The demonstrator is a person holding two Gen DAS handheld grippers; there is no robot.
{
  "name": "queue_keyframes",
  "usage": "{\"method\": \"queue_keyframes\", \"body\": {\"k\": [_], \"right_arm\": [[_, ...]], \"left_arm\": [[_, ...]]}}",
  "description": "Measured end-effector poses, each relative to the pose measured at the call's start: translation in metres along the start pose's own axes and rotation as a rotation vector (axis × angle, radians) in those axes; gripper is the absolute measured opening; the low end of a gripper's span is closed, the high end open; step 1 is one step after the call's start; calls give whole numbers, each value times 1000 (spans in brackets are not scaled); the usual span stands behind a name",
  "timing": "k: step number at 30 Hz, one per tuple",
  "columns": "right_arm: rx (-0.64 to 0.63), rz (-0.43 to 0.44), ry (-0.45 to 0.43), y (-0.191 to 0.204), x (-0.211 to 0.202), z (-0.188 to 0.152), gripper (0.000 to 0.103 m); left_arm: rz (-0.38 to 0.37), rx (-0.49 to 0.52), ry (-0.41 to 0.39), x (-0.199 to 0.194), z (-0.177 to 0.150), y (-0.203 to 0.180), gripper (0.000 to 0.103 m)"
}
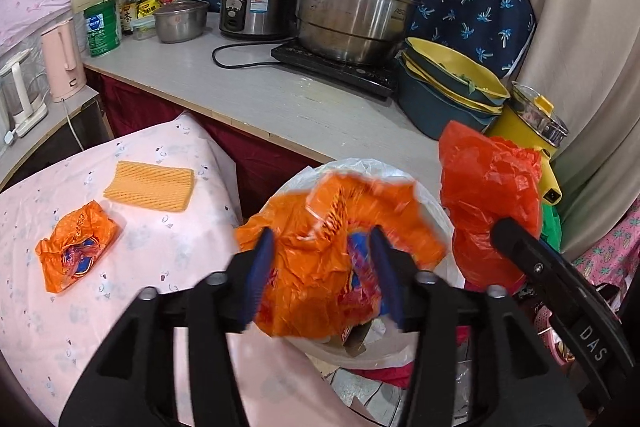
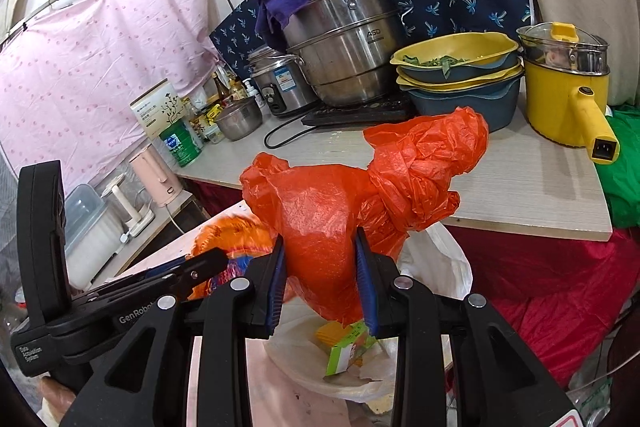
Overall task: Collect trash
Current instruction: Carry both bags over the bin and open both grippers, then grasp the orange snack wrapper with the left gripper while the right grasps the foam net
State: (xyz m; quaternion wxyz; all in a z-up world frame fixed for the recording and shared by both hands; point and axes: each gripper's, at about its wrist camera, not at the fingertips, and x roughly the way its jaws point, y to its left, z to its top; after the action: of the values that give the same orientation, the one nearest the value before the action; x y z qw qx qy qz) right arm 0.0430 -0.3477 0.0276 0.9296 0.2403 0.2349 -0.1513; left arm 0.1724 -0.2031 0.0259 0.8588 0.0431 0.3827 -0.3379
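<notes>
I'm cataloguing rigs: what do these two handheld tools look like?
Both the left tool and the right tool have black plastic bodies, two fingers lined with ribbed blue pads, and silver pivot bolts. White lettering marks their sides. No hands or sleeves show.

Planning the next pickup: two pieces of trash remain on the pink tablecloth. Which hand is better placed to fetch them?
Left. Its jaws stand open around the orange wrapper over the bin; the right gripper is clamped on the red bag.

A pink cloth-covered tabletop (image 1: 168, 239) carries a crumpled orange wrapper (image 1: 78, 247) and a yellow foam net sleeve (image 1: 150, 184), lying near each other. Beyond, a pale wooden tabletop (image 1: 256, 87) bears an induction hob (image 1: 332, 67), stacked basins (image 1: 448, 91), a rice cooker (image 1: 256, 3) and a green tin (image 1: 102, 27).
</notes>
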Motion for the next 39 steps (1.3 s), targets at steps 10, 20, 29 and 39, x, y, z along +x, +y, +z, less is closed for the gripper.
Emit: {"method": "queue_keyframes", "body": {"k": [10,20,29,39], "right_arm": [[-9,10,6,6,8,1,30],[-24,6,-13,18,19,9,57],[-38,27,-4,30,18,9,60],[-52,43,8,45,17,3,64]], "left_arm": [[34,-21,-5,0,1,15,67],[69,-43,-17,-5,-2,32,71],[88,-54,-27,-12,-4,40,74],[112,-82,-28,-23,-12,59,81]]}}
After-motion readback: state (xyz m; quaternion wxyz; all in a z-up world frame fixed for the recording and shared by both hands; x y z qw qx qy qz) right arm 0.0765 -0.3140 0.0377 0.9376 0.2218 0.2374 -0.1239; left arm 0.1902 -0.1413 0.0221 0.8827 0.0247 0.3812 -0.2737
